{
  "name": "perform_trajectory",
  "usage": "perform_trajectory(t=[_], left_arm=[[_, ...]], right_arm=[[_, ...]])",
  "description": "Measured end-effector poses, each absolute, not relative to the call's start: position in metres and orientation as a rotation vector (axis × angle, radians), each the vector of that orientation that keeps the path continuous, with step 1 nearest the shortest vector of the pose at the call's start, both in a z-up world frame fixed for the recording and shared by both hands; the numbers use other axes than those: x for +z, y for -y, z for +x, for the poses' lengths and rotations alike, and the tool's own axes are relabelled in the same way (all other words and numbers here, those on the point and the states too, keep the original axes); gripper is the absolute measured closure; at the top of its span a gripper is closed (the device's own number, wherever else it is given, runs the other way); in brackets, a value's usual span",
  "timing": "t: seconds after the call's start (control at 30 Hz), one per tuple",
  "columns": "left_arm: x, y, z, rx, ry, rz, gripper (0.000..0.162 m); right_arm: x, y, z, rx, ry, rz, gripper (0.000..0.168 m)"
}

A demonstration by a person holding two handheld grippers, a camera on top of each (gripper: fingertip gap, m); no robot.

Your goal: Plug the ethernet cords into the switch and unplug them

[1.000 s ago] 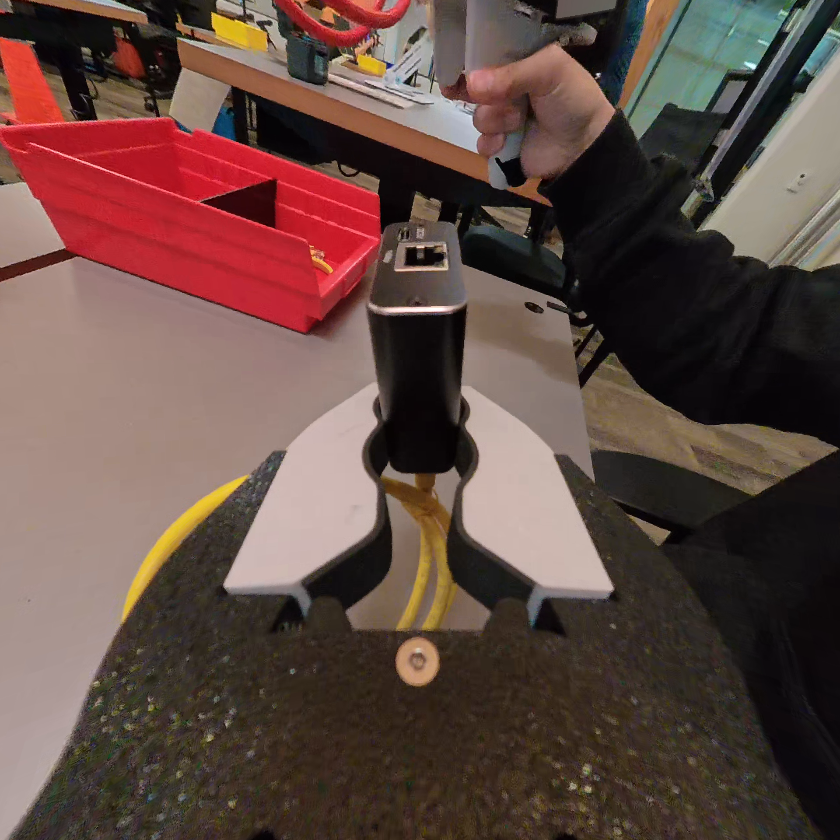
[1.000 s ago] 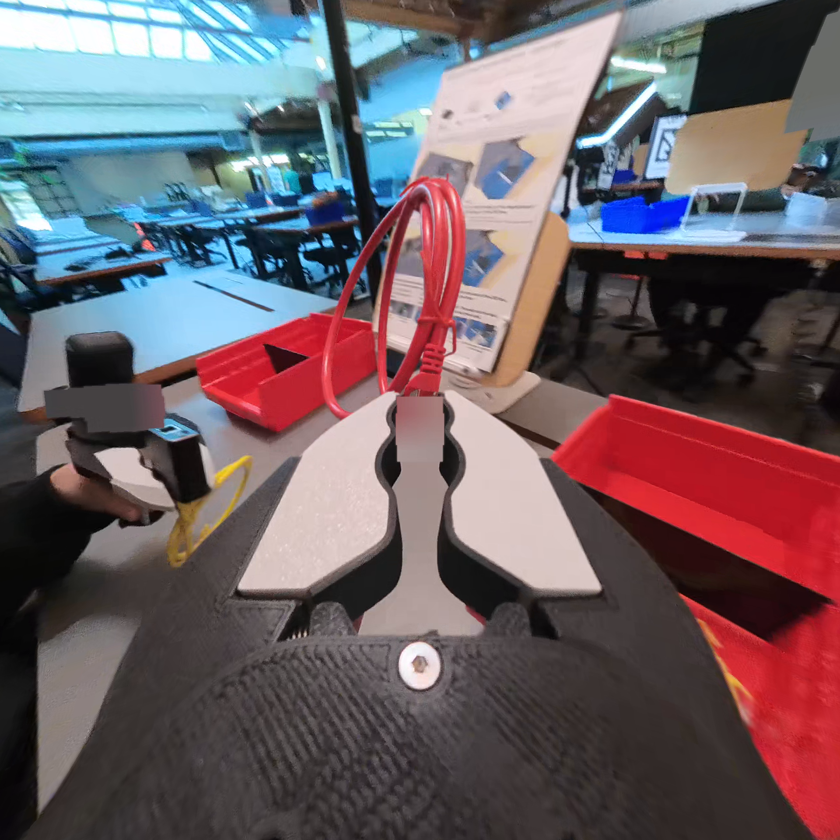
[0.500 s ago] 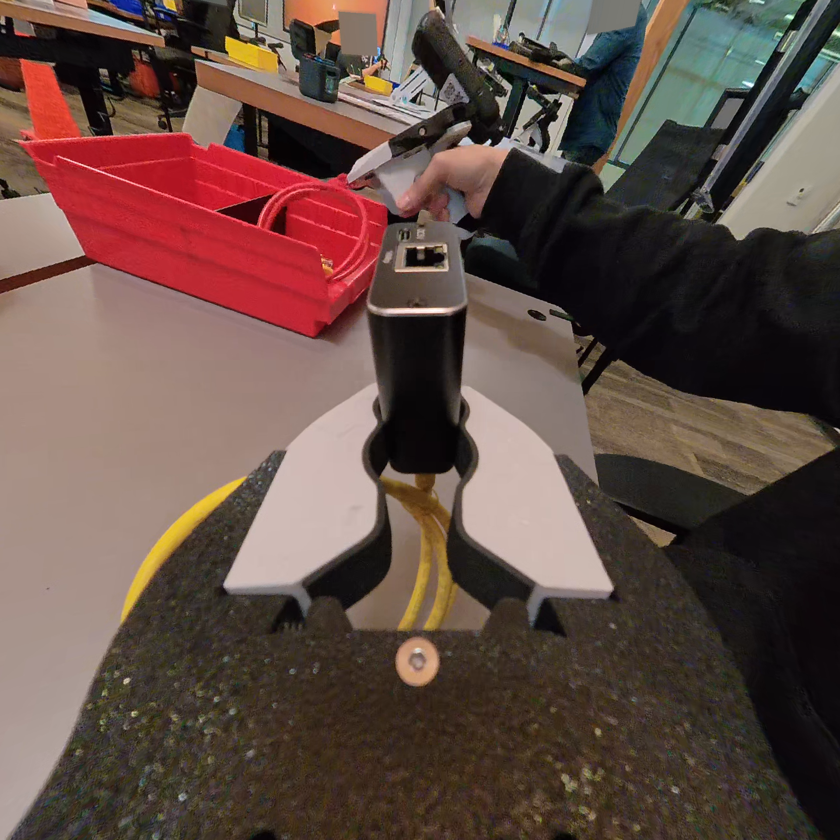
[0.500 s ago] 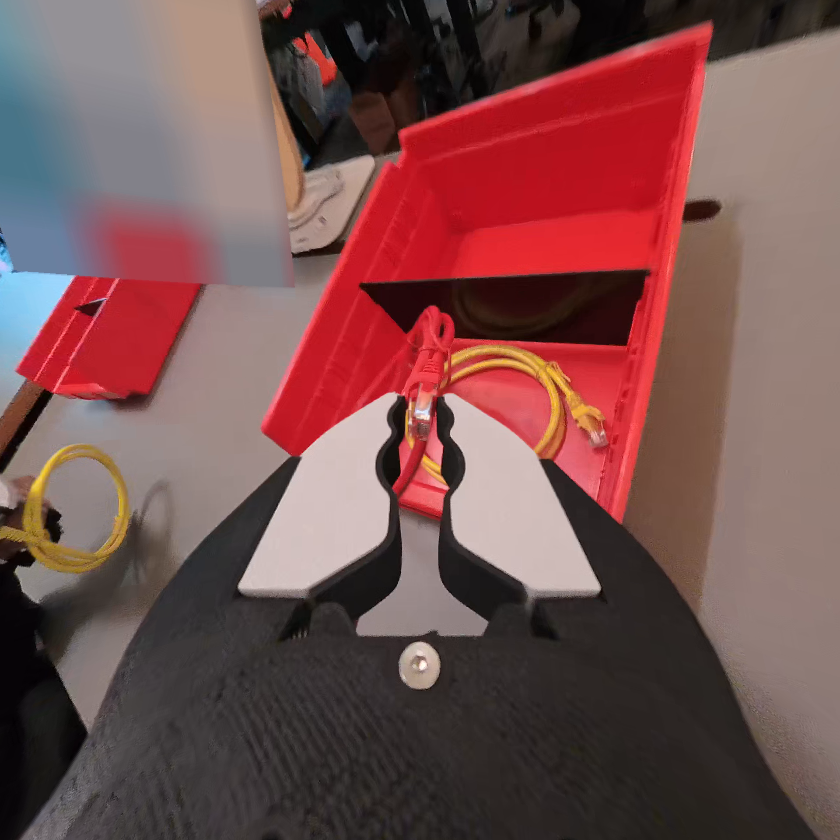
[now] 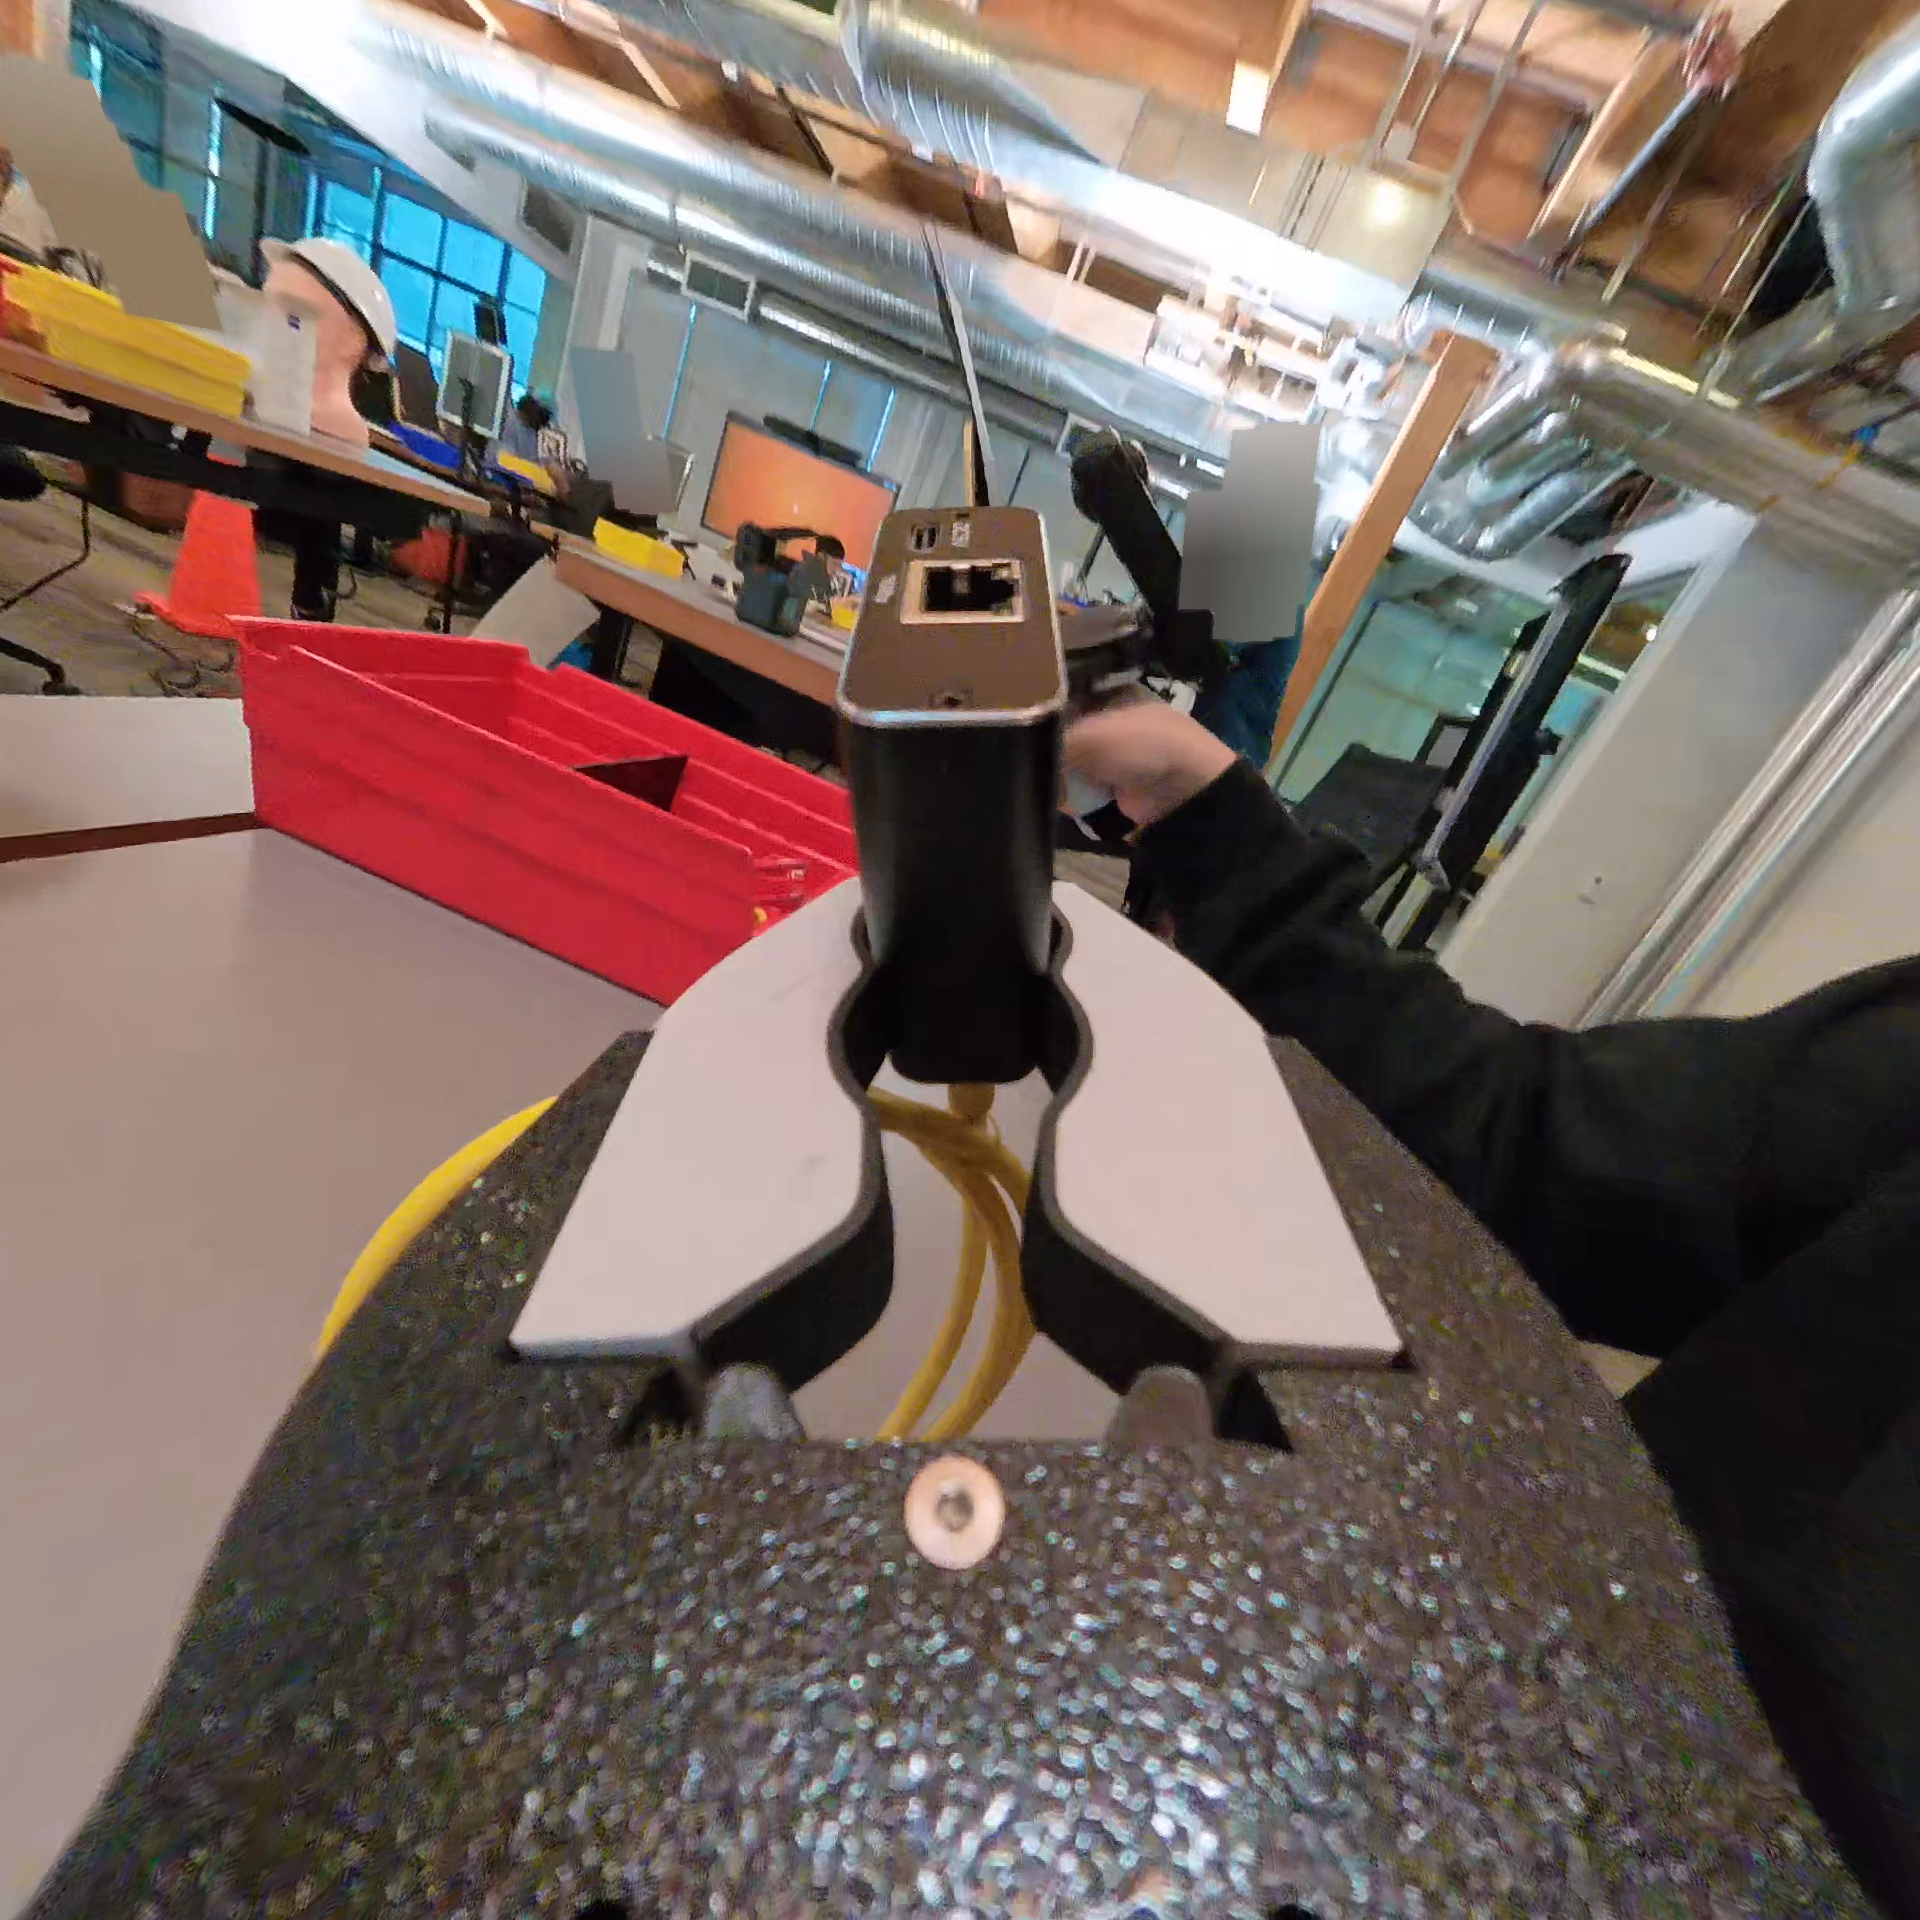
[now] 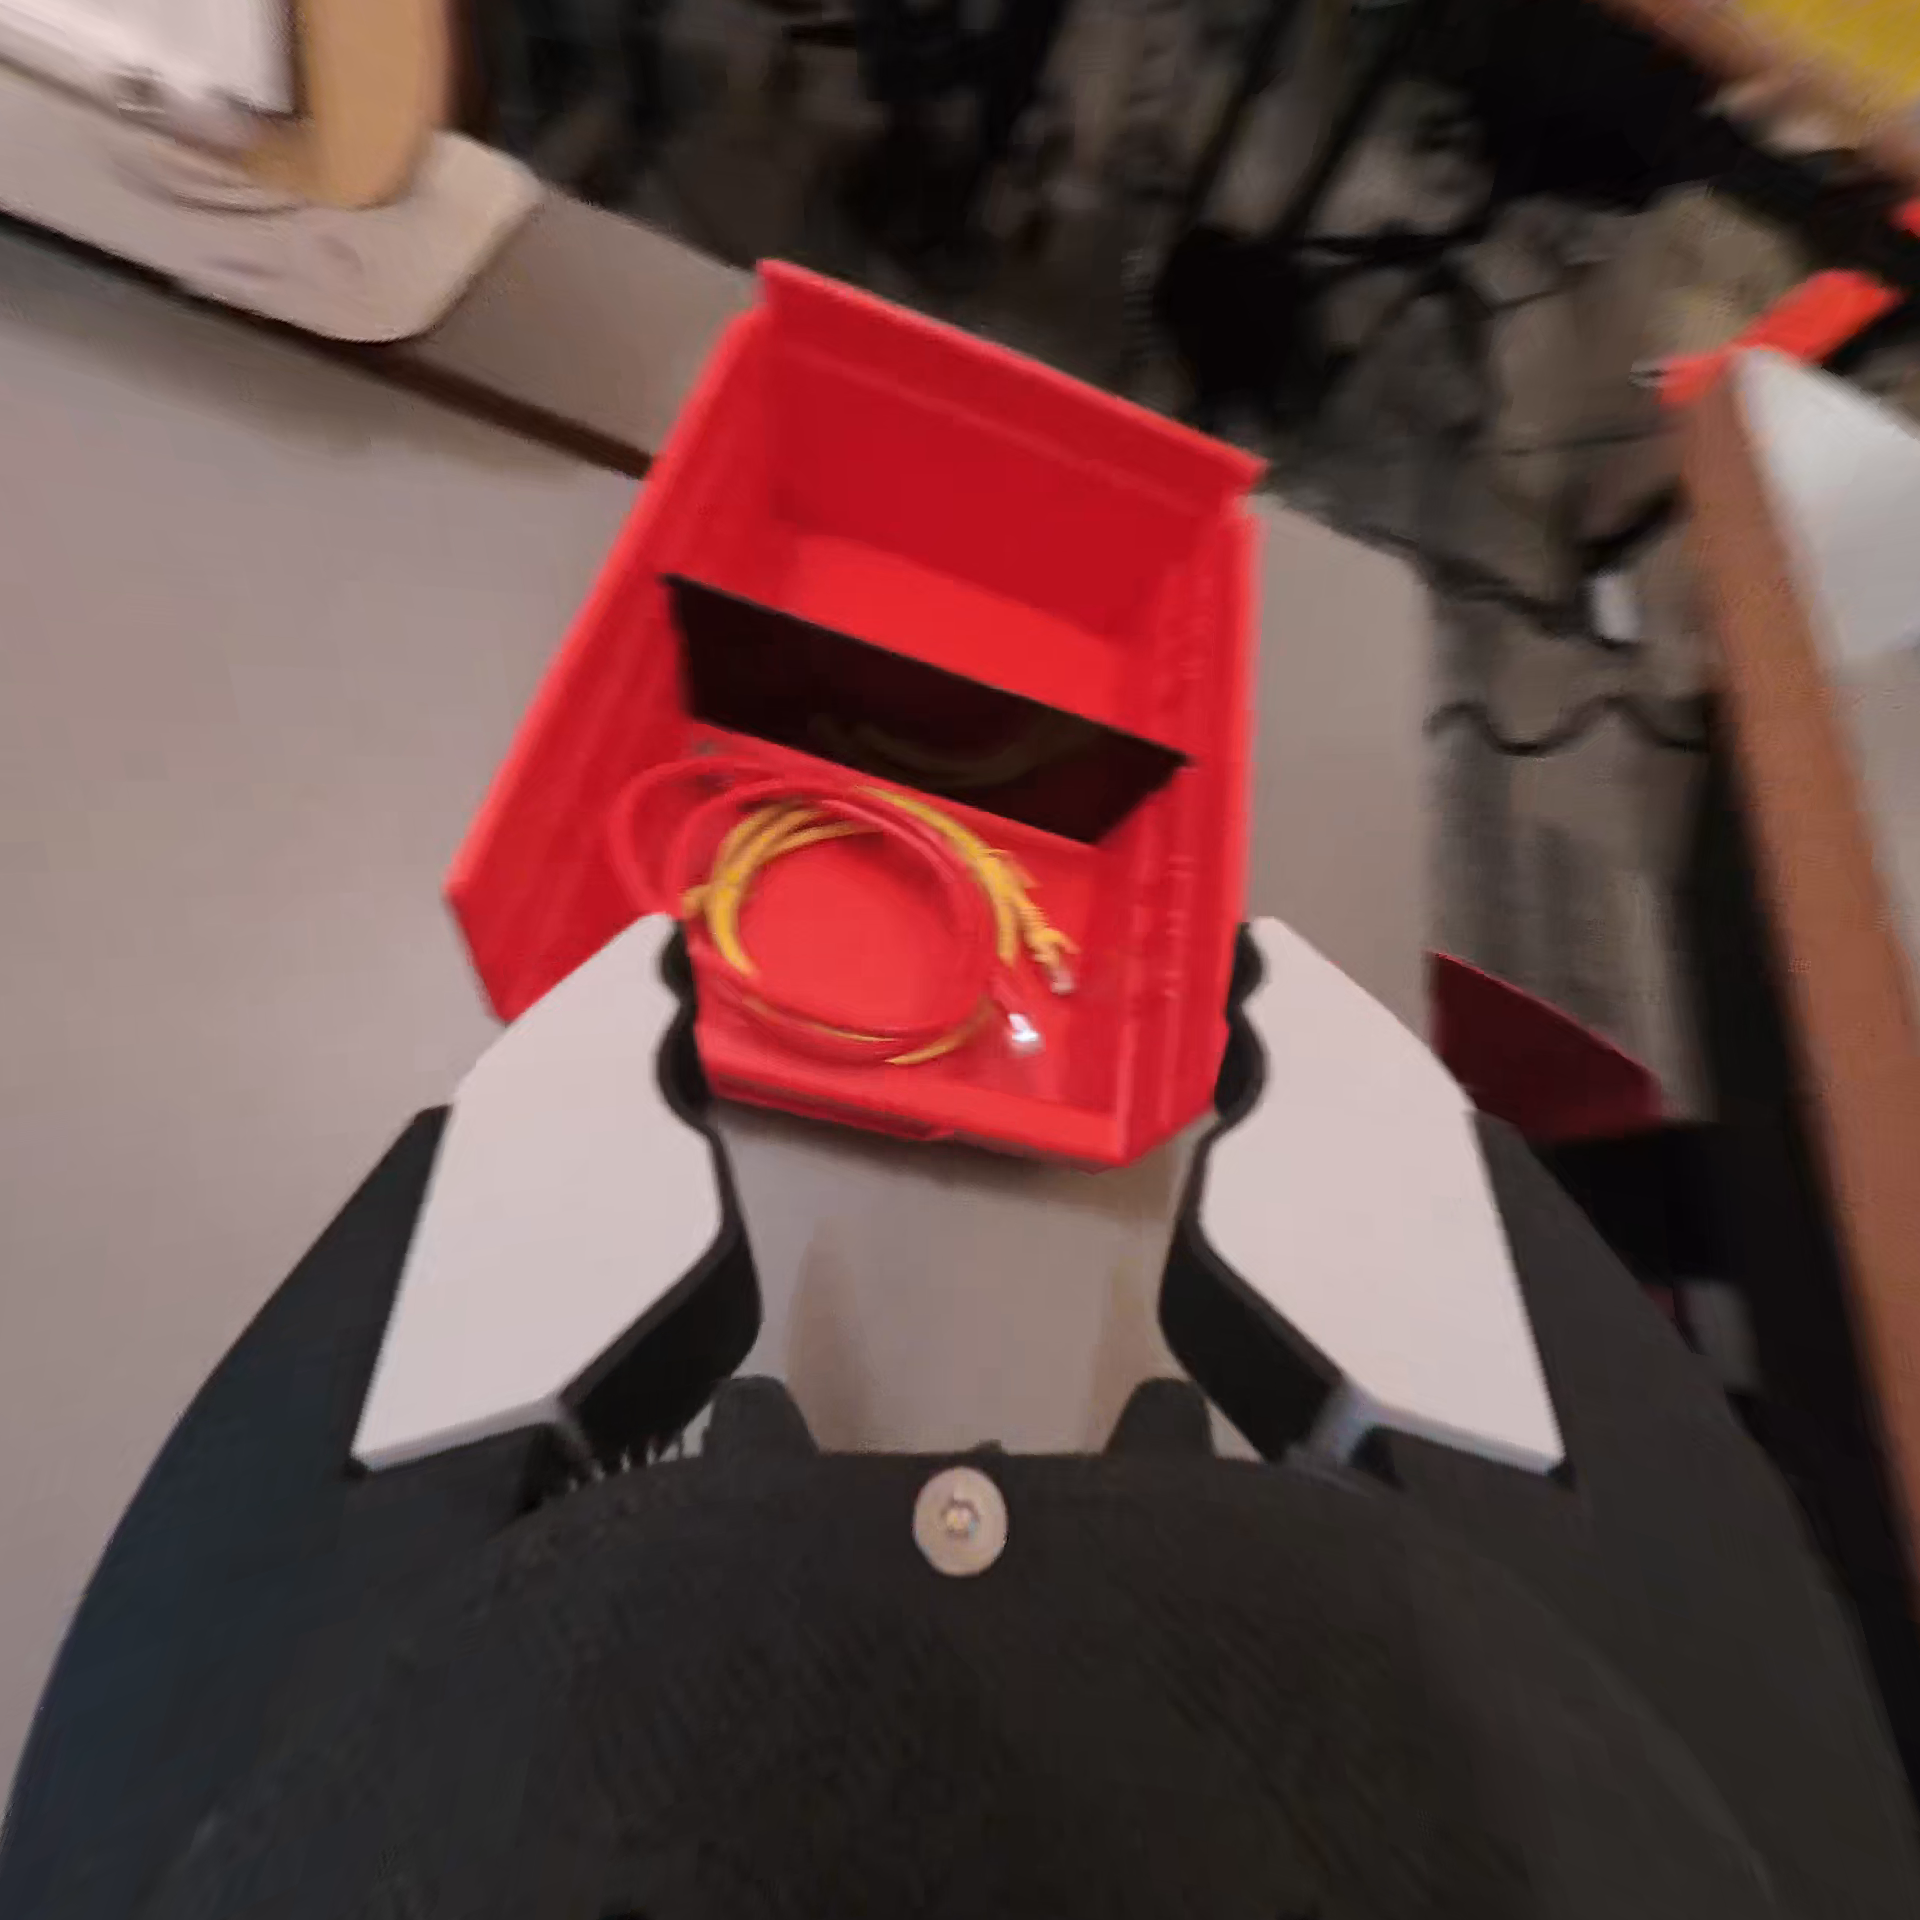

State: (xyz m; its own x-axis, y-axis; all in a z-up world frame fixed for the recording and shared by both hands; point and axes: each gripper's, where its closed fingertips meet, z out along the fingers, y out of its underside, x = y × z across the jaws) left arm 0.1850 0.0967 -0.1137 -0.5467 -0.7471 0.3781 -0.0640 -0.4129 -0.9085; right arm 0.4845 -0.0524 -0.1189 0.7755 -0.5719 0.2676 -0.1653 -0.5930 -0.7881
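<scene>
My left gripper is shut on a black switch, held upright with an empty port on its top face. A yellow ethernet cord is plugged into its lower end and loops down toward the table. My right gripper is open and empty, above the near end of a red bin. In the bin's near compartment lie a coiled red cord and a coiled yellow cord. The right gripper is mostly hidden behind the switch in the left wrist view.
The red bin sits on the grey table, with a black divider across it. A person's hand and black sleeve reach in from the right. A board on a stand is at the far left. Other work tables stand behind.
My right gripper opened and let the red cord drop into the bin, then pulled back. My left gripper tilted upward with the switch still in it.
</scene>
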Motion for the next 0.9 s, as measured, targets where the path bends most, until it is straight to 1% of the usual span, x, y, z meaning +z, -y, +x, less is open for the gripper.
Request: perform_trajectory(t=[0.03,0.07,0.13,0.17,0.2,0.23,0.27,0.37,0.4,0.47,0.5,0.53,0.57,0.67,0.7,0.77,0.8,0.83,0.9], left_arm=[[-0.109,-0.1,0.184,-2.022,-1.294,-1.137,0.136],[-0.106,-0.103,0.184,-2.022,-1.258,-1.136,0.136],[-0.099,-0.109,0.182,-2.018,-1.191,-1.124,0.136],[-0.094,-0.111,0.181,-2.028,-1.146,-1.108,0.136],[-0.089,-0.113,0.179,-2.05,-1.1,-1.087,0.136],[-0.083,-0.114,0.177,-2.08,-1.058,-1.061,0.137],[-0.078,-0.112,0.176,-2.112,-1.031,-1.035,0.137],[-0.07,-0.102,0.173,-2.16,-1.015,-0.969,0.136],[-0.07,-0.099,0.173,-2.148,-1.014,-0.966,0.136],[-0.069,-0.096,0.172,-2.115,-1.023,-0.955,0.136],[-0.07,-0.096,0.171,-2.097,-1.035,-0.957,0.136],[-0.07,-0.097,0.17,-2.088,-1.042,-0.957,0.137],[-0.069,-0.097,0.168,-2.096,-1.055,-0.945,0.137],[-0.077,-0.086,0.169,-2.014,-1.218,-0.917,0.135],[-0.078,-0.083,0.169,-1.979,-1.272,-0.9,0.13],[-0.076,-0.08,0.167,-1.91,-1.333,-0.873,0.11],[-0.076,-0.082,0.167,-1.849,-1.37,-0.882,0.104],[-0.079,-0.085,0.166,-1.768,-1.427,-0.897,0.098],[-0.086,-0.091,0.166,-1.547,-1.563,-0.92,0.093]], right_arm=[[-0.115,0.053,0.483,-0.68,-0.542,-2.153,0.062],[-0.109,0.047,0.476,-0.653,-0.508,-2.116,0.068],[-0.092,0.025,0.444,-0.483,-0.443,-1.99,0.069],[-0.084,0.005,0.412,-0.334,-0.343,-1.928,0.069],[-0.077,-0.017,0.367,-0.139,-0.199,-1.864,0.074],[-0.07,-0.034,0.319,0.059,-0.055,-1.788,0.084],[-0.066,-0.048,0.274,0.222,0.067,-1.716,0.09],[-0.079,-0.078,0.187,0.431,0.282,-1.637,0.098],[-0.09,-0.085,0.169,0.453,0.344,-1.661,0.096],[-0.112,-0.098,0.155,0.426,0.395,-1.719,0.097],[-0.119,-0.1,0.149,0.423,0.435,-1.73,0.108],[-0.116,-0.098,0.143,0.459,0.455,-1.687,0.14],[-0.114,-0.101,0.148,0.429,0.429,-1.678,0.148],[-0.12,-0.097,0.159,0.348,0.463,-1.775,0.154],[-0.12,-0.093,0.163,0.306,0.479,-1.785,0.155],[-0.115,-0.085,0.177,0.208,0.467,-1.792,0.155],[-0.116,-0.081,0.184,0.151,0.469,-1.823,0.155],[-0.117,-0.074,0.192,0.084,0.48,-1.851,0.155],[-0.119,-0.066,0.202,-0.074,0.523,-1.908,0.155]])
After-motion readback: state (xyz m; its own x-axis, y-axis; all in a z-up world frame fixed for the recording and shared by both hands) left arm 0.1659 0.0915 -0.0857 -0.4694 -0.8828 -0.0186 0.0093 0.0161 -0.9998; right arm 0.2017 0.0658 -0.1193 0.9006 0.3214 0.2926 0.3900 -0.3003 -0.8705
